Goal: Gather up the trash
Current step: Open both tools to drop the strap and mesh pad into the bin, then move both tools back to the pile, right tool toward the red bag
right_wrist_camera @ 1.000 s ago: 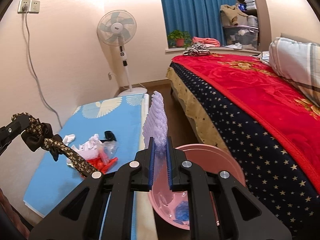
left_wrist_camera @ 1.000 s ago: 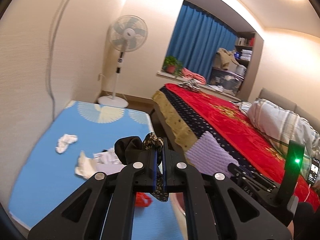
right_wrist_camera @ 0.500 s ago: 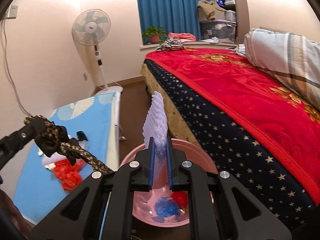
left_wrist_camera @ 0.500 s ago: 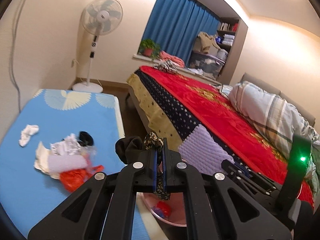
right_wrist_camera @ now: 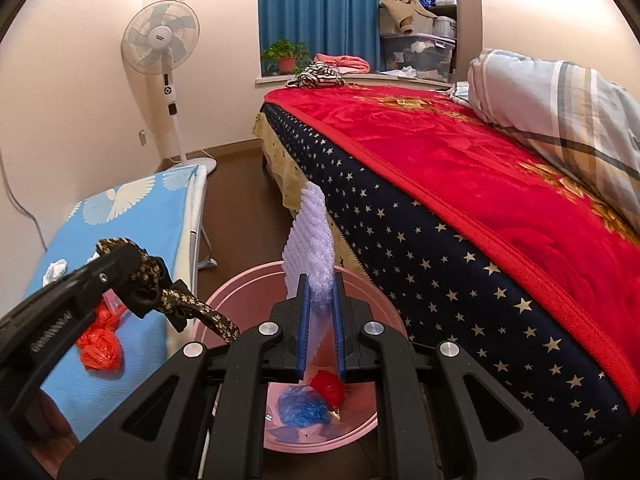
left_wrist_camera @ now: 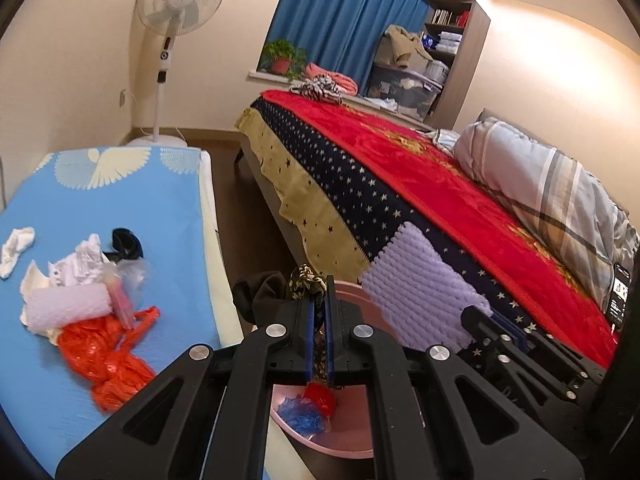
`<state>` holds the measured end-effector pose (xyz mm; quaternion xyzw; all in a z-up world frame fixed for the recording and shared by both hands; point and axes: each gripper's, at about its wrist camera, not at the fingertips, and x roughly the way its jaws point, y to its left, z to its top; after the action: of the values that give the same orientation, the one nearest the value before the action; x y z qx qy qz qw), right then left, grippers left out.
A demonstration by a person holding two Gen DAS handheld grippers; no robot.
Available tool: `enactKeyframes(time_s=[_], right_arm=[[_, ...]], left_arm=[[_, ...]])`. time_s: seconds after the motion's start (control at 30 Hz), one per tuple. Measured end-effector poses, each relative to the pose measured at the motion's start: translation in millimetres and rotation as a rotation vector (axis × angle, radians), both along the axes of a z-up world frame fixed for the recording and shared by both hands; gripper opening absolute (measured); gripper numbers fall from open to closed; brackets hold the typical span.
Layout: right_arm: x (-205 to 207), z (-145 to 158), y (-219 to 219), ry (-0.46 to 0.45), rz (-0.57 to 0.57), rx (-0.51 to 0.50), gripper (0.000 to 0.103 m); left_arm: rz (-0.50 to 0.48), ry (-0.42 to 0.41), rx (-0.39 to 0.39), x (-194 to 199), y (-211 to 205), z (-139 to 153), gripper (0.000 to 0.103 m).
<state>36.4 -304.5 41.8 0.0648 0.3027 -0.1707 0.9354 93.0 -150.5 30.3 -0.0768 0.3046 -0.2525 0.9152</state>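
Observation:
My left gripper (left_wrist_camera: 318, 308) is shut on a black and gold patterned fabric tie (left_wrist_camera: 306, 280), also seen in the right wrist view (right_wrist_camera: 176, 300). My right gripper (right_wrist_camera: 320, 292) is shut on a sheet of lilac bubble wrap (right_wrist_camera: 312, 236), also seen in the left wrist view (left_wrist_camera: 420, 280). Both are held above a pink bin (right_wrist_camera: 240, 292) on the floor, which holds a blue bag (right_wrist_camera: 304, 404) and a red bag (right_wrist_camera: 330, 386). More trash lies on the blue table (left_wrist_camera: 100, 200): an orange-red bag (left_wrist_camera: 100, 356), white crumpled paper (left_wrist_camera: 80, 264), a lilac roll (left_wrist_camera: 68, 304).
A bed with a red and star-patterned blanket (right_wrist_camera: 460, 184) runs along the right of the bin. A standing fan (left_wrist_camera: 172, 12) is by the far wall. A white wad (left_wrist_camera: 16, 246) and a black item (left_wrist_camera: 126, 242) lie on the table.
Both grippers have moved right, off the blue table and closer over the pink bin, still holding the fabric tie and the bubble wrap.

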Motion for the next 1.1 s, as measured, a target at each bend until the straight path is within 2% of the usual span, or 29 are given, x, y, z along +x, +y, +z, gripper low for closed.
enactKeyframes(time_s=[0.2,0.27,0.3,0.33,0.37,0.47,0.77,1.1], right_arm=[[0.7,-4.6,-7.6,0.012,-0.018,0.013,0.011],[0.5,-5.6,-9.9,0.016,-0.029,0.017,0.016],[1.0,-6.3,-10.8,0.022,-0.035,0.019,0.016],[1.4,-7.1,-10.7,0.028,-0.039,0.024,0.023],[1.5,-7.8,-12.1,0.031,-0.046,0.03,0.032],[-0.1,-7.6,-15.0,0.029,-0.067,0.026,0.045],[-1.1,-5.3,-6.9,0.008,-0.036,0.039,0.045],[5.0,0.8,30.6,-0.038,0.087,0.055,0.044]], left_arm=[[-0.017,0.031,-0.002,5.7,-8.7,-8.1,0.004],[-0.028,0.062,-0.004,8.4,-11.4,-12.3,0.005],[-0.032,0.078,-0.008,9.8,-12.3,-14.5,0.009],[-0.035,0.098,-0.017,11.3,-12.5,-17.7,0.021],[-0.031,0.108,-0.02,11.6,-11.8,-19.6,0.027],[-0.018,0.1,-0.01,9.6,-9.5,-18.6,0.029],[0.022,0.051,-0.005,-0.8,11.2,-7.5,0.029],[0.125,0.001,0.005,-8.5,59.8,2.5,0.029]])
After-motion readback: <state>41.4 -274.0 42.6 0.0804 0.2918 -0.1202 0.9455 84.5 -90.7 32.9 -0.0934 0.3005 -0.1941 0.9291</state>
